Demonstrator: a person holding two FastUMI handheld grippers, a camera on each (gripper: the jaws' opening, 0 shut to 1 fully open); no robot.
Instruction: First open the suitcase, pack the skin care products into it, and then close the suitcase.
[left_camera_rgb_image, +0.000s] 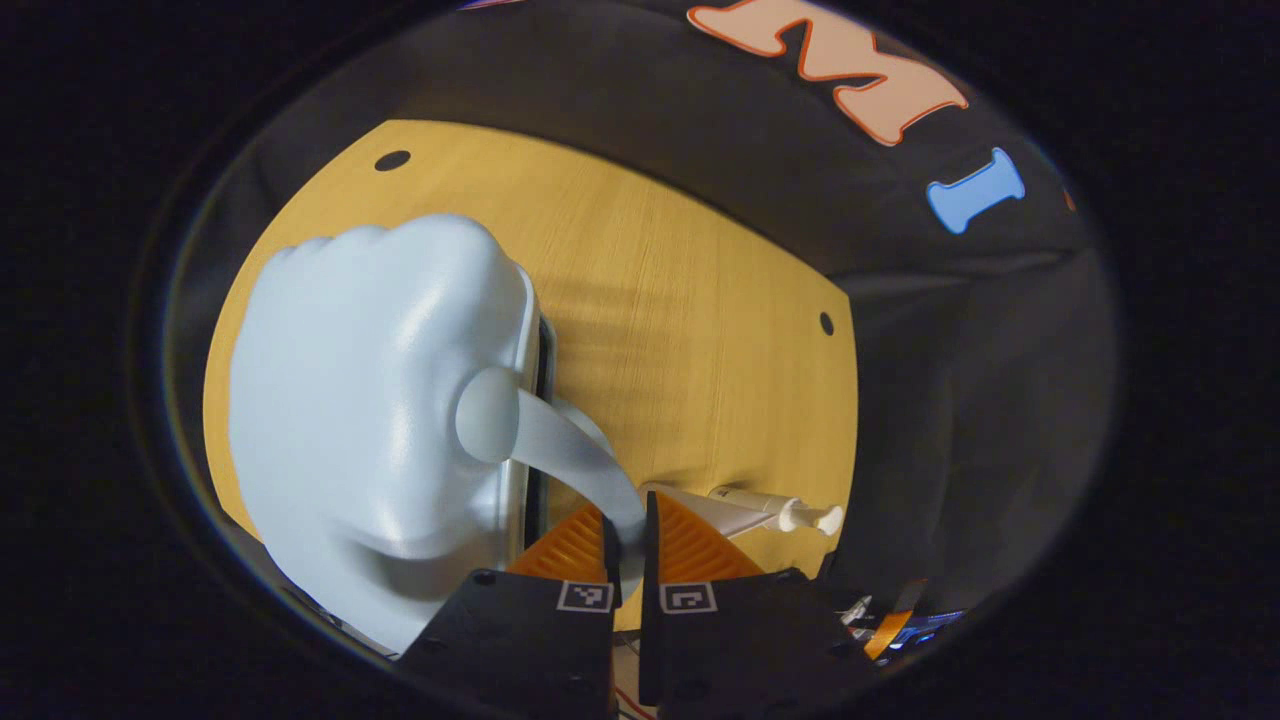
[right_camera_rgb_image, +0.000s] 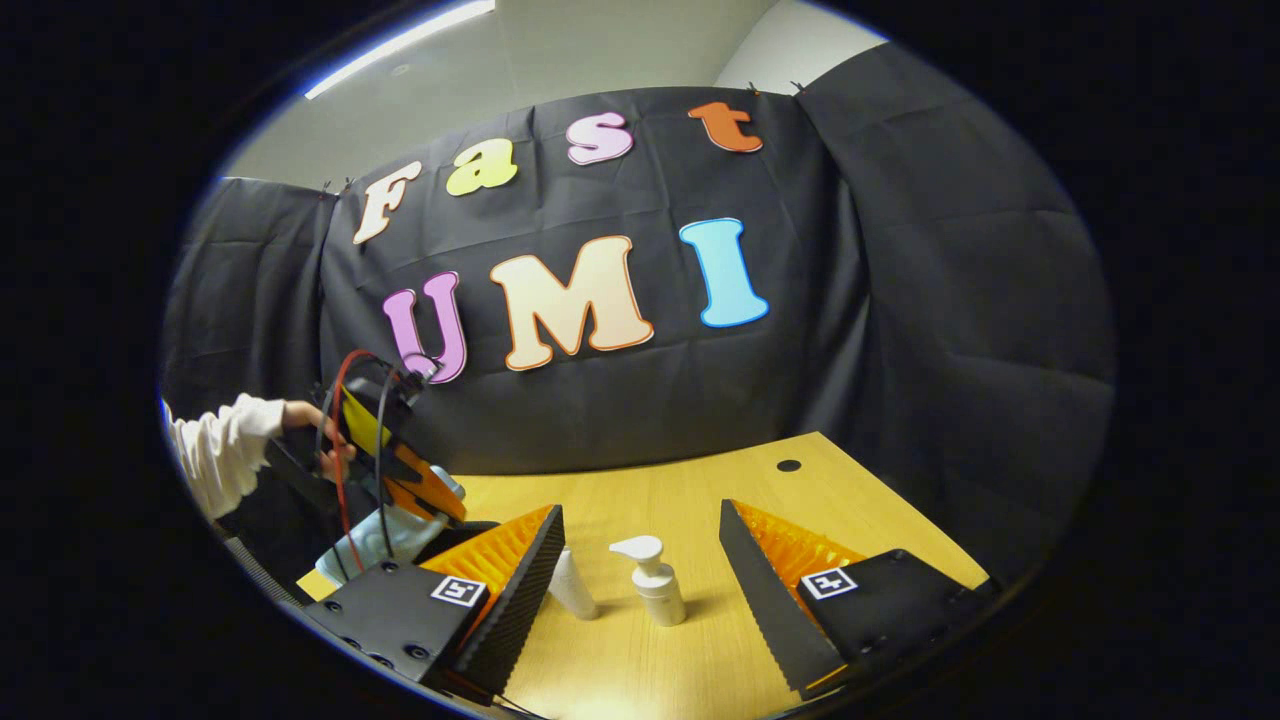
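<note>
Left gripper view: we see the left gripper (left_camera_rgb_image: 628, 545) closed on the translucent strap handle (left_camera_rgb_image: 575, 455) of the pale blue suitcase (left_camera_rgb_image: 370, 420), both orange fingers (left_camera_rgb_image: 570, 548) pinching the band where it curves down from its round anchor on the shell. The suitcase lies on the wooden table (left_camera_rgb_image: 690, 330); a dark seam runs along its edge, and we cannot tell whether the lid is latched or already parting. Just beyond the fingers lies a white pump bottle (left_camera_rgb_image: 770, 510) on its side. Right gripper view: the right gripper (right_camera_rgb_image: 640, 560) hangs with its jaws wide apart and nothing between them, above the table (right_camera_rgb_image: 700, 490), facing an upright white pump dispenser (right_camera_rgb_image: 652, 580) and a second white tube (right_camera_rgb_image: 574, 588) just beside its left-hand finger. The left gripper (right_camera_rgb_image: 425, 490) and the sleeved hand (right_camera_rgb_image: 300, 425) that holds it appear at far left over the suitcase (right_camera_rgb_image: 385, 540). We judge the opening step to be in hand, with no product yet packed. Principal risks: the strap is thin and flexible, so a pull may stretch it or let it slide out of the pinch; with the shell unbraced, the whole case may lift or skid toward the nearby bottles and knock the upright dispenser over; a swinging lid could sweep the lying bottle off the table.
</note>
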